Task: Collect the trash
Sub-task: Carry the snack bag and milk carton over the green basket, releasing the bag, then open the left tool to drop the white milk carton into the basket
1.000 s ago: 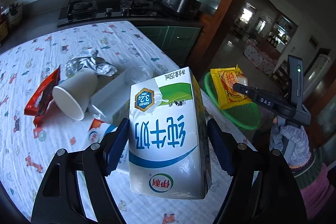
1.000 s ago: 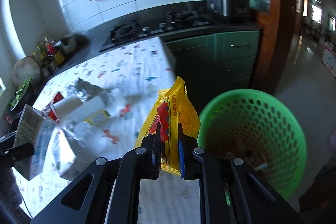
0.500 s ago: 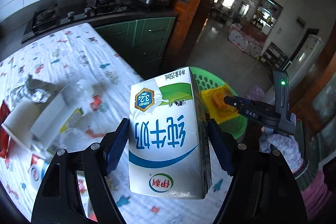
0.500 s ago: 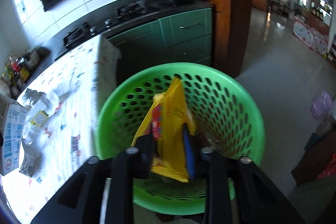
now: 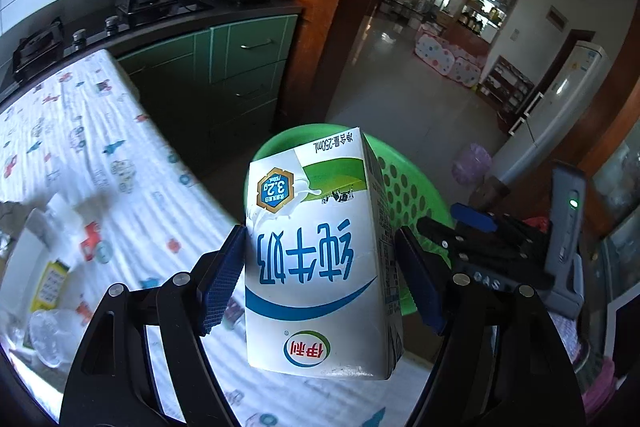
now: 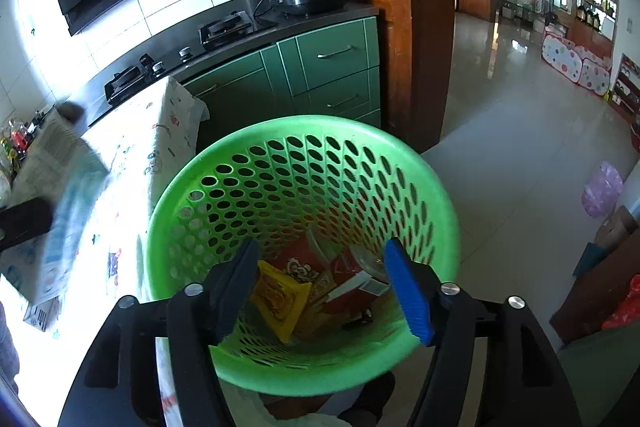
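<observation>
Right gripper (image 6: 322,285) is hanging above the green basket (image 6: 280,367) with its jaws now wide apart; they have just been opening, and nothing is between them. One second ago it was pinching the yellow snack bag (image 6: 280,301) over the bench; now this bag is lying at the bottom of the basket among other wrappers. Left gripper (image 5: 320,279) is gripping the milk carton (image 5: 316,259) between its pads as before, but it is now reaching past the bench (image 5: 100,155) edge, with the basket showing behind the carton.
</observation>
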The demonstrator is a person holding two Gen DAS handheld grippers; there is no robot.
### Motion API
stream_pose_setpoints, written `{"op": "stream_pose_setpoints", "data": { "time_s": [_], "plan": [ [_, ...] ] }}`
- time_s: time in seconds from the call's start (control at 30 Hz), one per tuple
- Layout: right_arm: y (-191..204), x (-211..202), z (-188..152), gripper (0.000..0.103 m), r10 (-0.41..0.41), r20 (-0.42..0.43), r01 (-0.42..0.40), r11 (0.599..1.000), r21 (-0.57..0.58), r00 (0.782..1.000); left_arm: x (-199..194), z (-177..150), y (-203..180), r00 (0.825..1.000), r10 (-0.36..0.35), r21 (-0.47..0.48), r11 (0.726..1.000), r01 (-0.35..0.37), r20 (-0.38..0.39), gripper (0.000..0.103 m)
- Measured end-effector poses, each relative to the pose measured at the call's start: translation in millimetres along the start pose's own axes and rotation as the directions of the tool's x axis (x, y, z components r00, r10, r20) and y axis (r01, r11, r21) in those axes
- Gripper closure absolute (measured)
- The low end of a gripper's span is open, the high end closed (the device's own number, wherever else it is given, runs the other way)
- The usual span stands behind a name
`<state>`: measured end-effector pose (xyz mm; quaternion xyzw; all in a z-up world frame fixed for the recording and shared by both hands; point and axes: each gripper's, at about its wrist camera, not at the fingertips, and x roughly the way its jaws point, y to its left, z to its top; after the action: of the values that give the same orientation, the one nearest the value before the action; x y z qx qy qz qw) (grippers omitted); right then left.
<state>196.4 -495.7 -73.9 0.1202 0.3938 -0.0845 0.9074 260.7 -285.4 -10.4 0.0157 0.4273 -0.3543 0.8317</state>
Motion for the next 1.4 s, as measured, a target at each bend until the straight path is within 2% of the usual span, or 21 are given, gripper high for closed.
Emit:
{"op": "stream_pose_setpoints", "data": {
  "time_s": [0.23,0.4,0.57,0.63,0.87,1.13,1.3,1.4],
  "plan": [
    [-8.7,-23.3,-12.5,0.029,-0.008,0.046,0.008,1.0,-0.01,0.999,41.6,10.9,-16.4,0.999,-0.006,0.022,1.0,0.007,-0.039,0.029],
    [-13.9,-29.3,-22.3,0.028,-0.003,0.046,0.003,1.0,-0.008,0.999,63.5,12.5,-25.4,0.998,0.002,0.036,0.999,0.0,-0.065,0.029],
    [-16.4,-28.5,-28.6,0.028,-0.004,0.038,0.004,1.0,0.0,0.999,70.9,12.0,-26.7,0.997,0.003,0.047,0.999,0.001,-0.072,0.028],
    [-16.5,-28.7,-29.8,0.028,-0.004,0.036,0.004,1.0,0.003,0.999,68.3,10.9,-26.5,0.998,0.008,0.048,0.999,-0.005,-0.064,0.023],
    [-7.6,-38.1,-31.5,0.028,0.011,0.042,-0.011,1.0,-0.006,0.999,45.3,4.8,-21.7,0.999,0.04,0.053,0.998,-0.038,-0.036,0.023],
    [26.8,-56.5,-29.1,0.026,0.067,0.066,-0.064,0.997,-0.048,0.996,-13.4,-15.7,3.4,0.989,0.143,0.052,0.988,-0.144,0.019,0.023],
    [59.6,-64.5,-26.1,0.025,0.114,0.07,-0.106,0.989,-0.1,0.991,-58.5,-28.3,29.9,0.976,0.21,0.004,0.977,-0.211,0.056,0.023],
    [82.5,-69.0,-23.8,0.023,0.143,0.074,-0.133,0.982,-0.131,0.987,-86.2,-37.2,50.7,0.958,0.278,-0.012,0.961,-0.278,0.078,0.023]
  ]
}}
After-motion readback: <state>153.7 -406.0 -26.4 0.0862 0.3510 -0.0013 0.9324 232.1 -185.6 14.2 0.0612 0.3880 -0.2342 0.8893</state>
